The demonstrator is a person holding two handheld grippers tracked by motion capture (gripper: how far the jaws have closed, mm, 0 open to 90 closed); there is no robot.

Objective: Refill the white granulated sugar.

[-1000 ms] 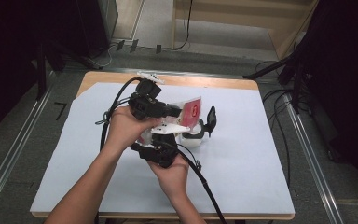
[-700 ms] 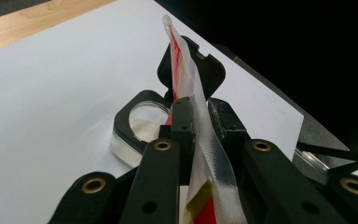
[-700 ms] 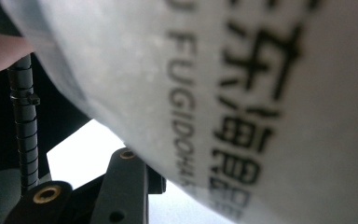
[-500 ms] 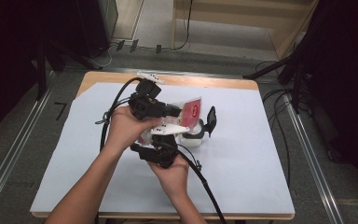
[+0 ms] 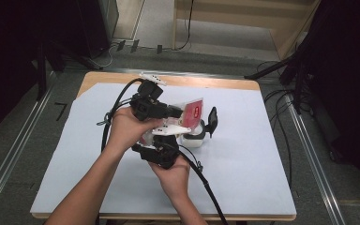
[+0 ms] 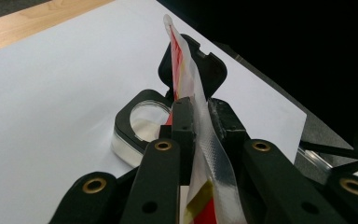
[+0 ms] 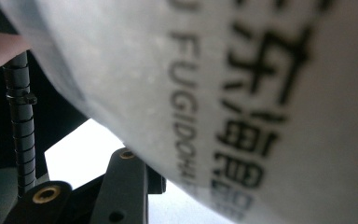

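Observation:
A red and white plastic bag [image 5: 194,112] stands above a small clear container [image 5: 193,138] whose black flip lid [image 5: 212,119] is raised. My left gripper [image 5: 177,112] is shut on the bag's clear sealed edge [image 6: 184,60]; beyond its jaws [image 6: 200,109] lies the container [image 6: 144,122] with its round mouth uncovered. My right gripper [image 5: 168,140] sits just below and nearer the person, and the bag's white printed side [image 7: 261,93] presses against one black finger [image 7: 121,182]. Its other finger is hidden behind the bag.
A white sheet [image 5: 243,154] covers the wooden table [image 5: 206,82]. Black cables [image 5: 206,187] trail from both grippers across the near side and left. Metal rails [image 5: 309,140] run along the table's sides, and dark stands are at the back.

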